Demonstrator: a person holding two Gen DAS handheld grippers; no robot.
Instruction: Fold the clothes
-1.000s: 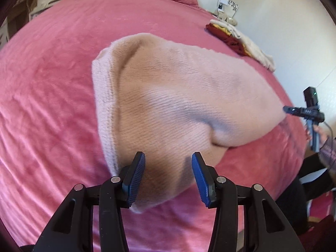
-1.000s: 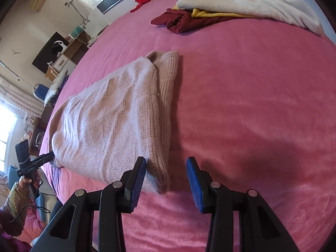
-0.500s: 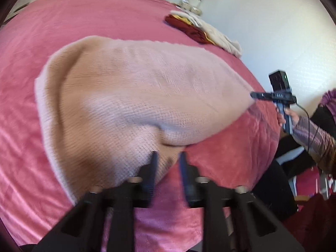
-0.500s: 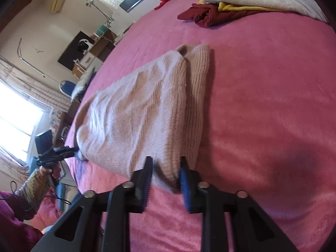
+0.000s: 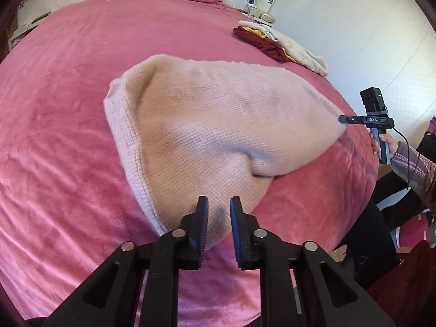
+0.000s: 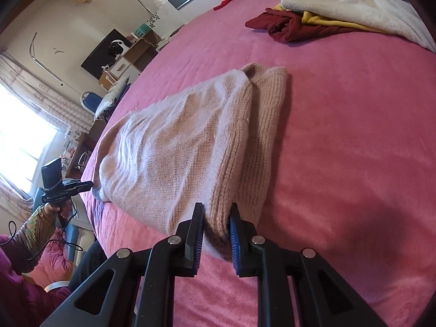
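On the pink bed [image 5: 68,125], my left claw [image 5: 219,224] was pinched narrow on the near corner of the knit sweater [image 5: 218,125], which ran off toward 1 o'clock. My right claw [image 6: 216,230] gripped the opposite end's thick folded edge, its long axis stretching toward 10 o'clock. How many layers each claw held, I could not tell; the sweater's underside was hidden.
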